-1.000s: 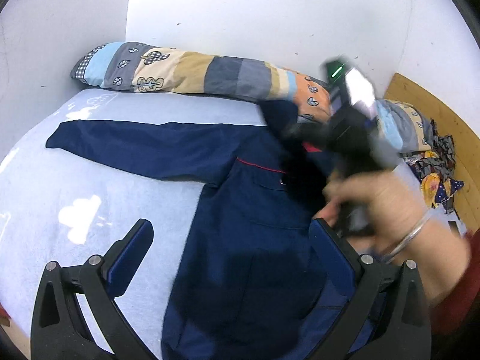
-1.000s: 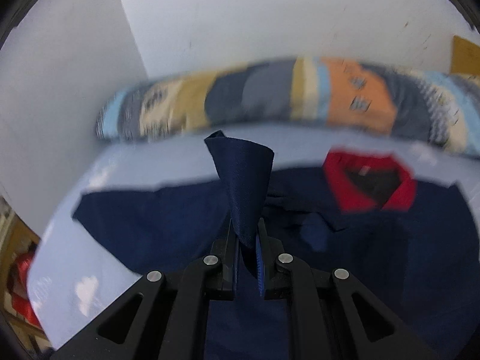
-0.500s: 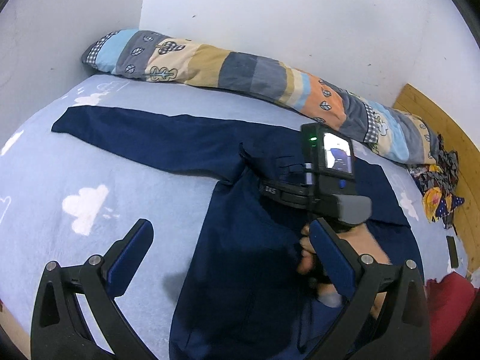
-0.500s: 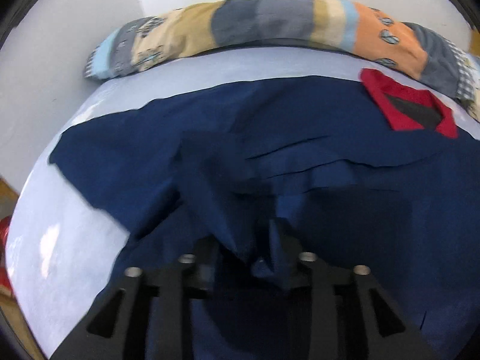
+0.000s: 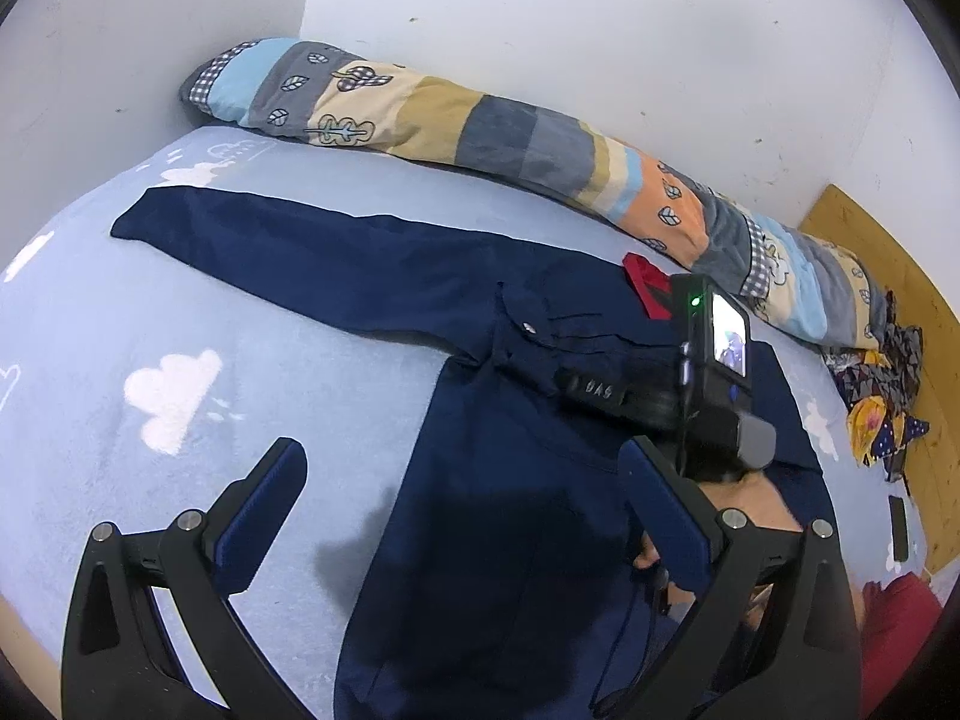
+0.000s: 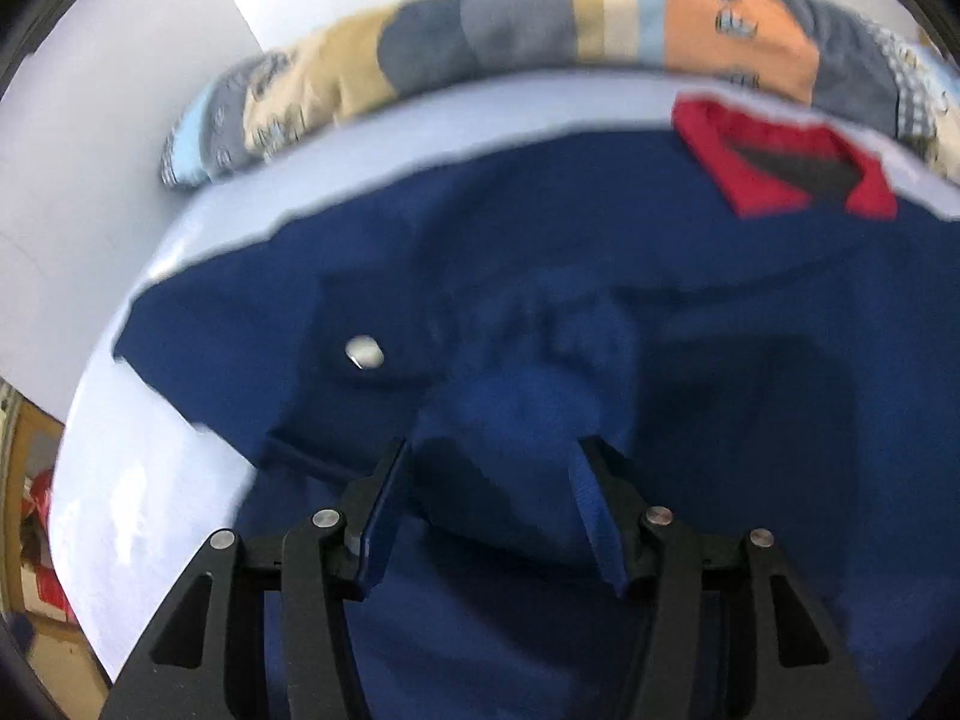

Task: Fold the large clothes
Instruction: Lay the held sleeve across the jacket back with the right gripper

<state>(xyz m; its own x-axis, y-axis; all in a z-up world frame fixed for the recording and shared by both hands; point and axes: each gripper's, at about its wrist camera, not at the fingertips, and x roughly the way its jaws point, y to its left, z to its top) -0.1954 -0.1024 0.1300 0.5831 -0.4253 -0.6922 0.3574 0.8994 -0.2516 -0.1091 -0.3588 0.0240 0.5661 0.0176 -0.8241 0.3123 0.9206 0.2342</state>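
Navy jacket (image 5: 492, 480): lying flat on the light-blue bed sheet (image 5: 120, 312), red collar (image 6: 786, 162) nearing the patchwork bolster (image 5: 480, 126); right gripper (image 6: 486, 480): jaws opening, folded cloth between them, unpinched; left gripper (image 5: 462, 480): hovering, spread, gripping nothing.

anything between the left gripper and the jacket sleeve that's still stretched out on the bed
Nothing visible. The left gripper hangs open over bare bed sheet and the jacket; the flat sleeve lies uncovered beyond it. The right gripper sits further right, off that path.
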